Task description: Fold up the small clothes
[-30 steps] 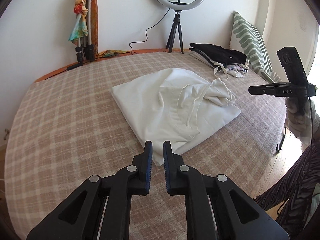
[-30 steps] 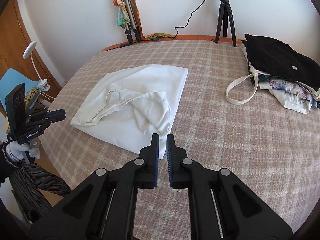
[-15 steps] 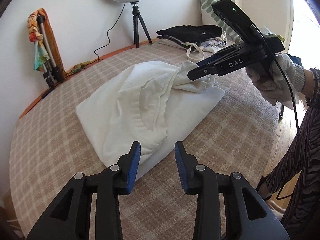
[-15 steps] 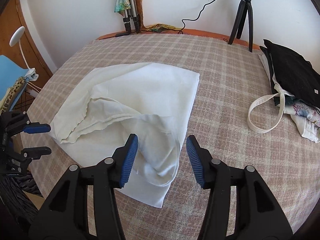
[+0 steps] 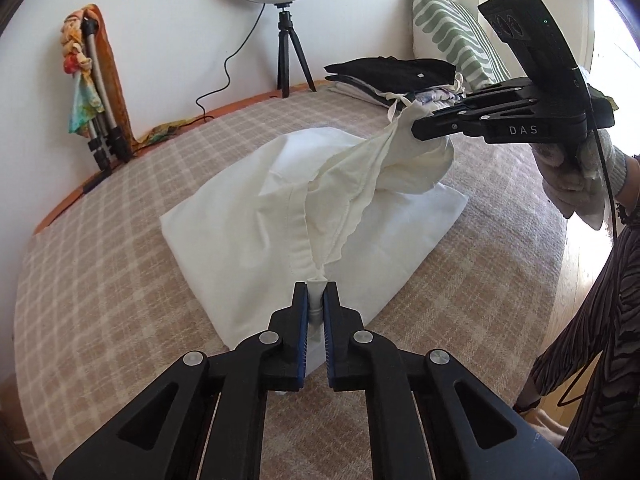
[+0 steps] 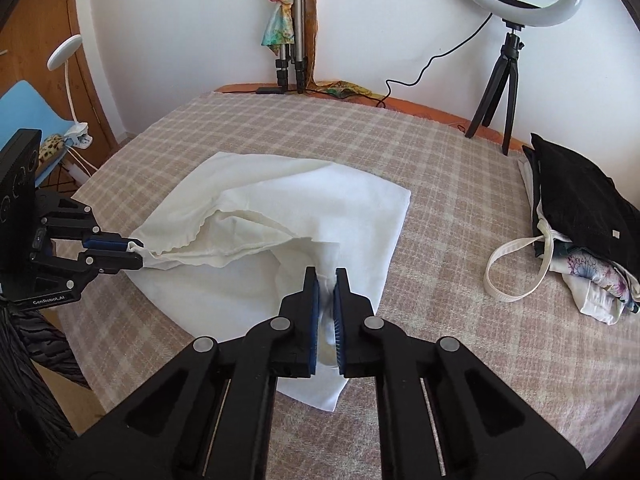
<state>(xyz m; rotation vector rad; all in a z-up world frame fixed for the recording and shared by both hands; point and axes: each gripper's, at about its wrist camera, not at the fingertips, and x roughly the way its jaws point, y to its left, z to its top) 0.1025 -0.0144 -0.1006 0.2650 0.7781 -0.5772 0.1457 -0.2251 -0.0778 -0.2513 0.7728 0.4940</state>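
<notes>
— Where's the white garment (image 5: 280, 208)?

— On the checked bedspread (image 5: 100, 280), ahead of both sets of fingers. The left gripper (image 5: 316, 300) just closed; it's pinching a bunched corner of cloth between its pads.

— And the other?

— The right gripper (image 6: 325, 284) also just closed, nipping what looks like a sleeve edge, lifted slightly. Folded clothes (image 6: 580, 216) lie off to its right.

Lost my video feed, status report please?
Left gripper and right gripper just closed, each shut on the white garment. Garment's top layer lifted off the bed. Nothing in the way.
</notes>
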